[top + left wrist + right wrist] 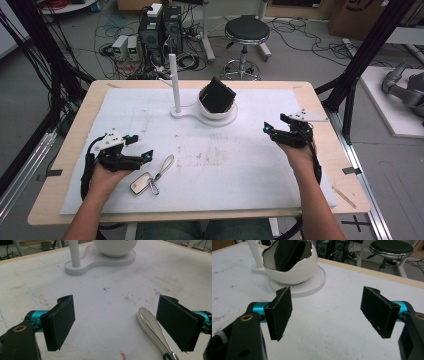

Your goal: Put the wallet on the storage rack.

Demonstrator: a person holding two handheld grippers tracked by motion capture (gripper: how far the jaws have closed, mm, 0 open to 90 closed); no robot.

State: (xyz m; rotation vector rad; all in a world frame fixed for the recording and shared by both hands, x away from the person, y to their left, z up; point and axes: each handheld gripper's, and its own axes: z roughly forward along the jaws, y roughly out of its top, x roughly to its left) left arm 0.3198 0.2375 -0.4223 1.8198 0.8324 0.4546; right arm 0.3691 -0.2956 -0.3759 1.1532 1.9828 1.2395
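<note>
A silvery key fob (141, 183) with a grey strap loop (165, 164) and a clip lies on the white mat near the front left. My left gripper (140, 147) is open just left of it, above the mat. In the left gripper view the strap loop (149, 326) lies beside the right jaw, and the left gripper (120, 317) holds nothing. A white egg-shaped bowl (216, 107) on a white stand holds a black wallet-like object (218, 94). My right gripper (274, 124) is open and empty, to the right of the bowl (294, 270). The right gripper (329, 310) faces it.
A thin white post (173, 80) rises from the stand's base (182, 112), left of the bowl. The mat (225, 165) covers most of the wooden table (75, 130). Behind the table stand a black stool (246, 32) and computer towers (160, 27) amid cables.
</note>
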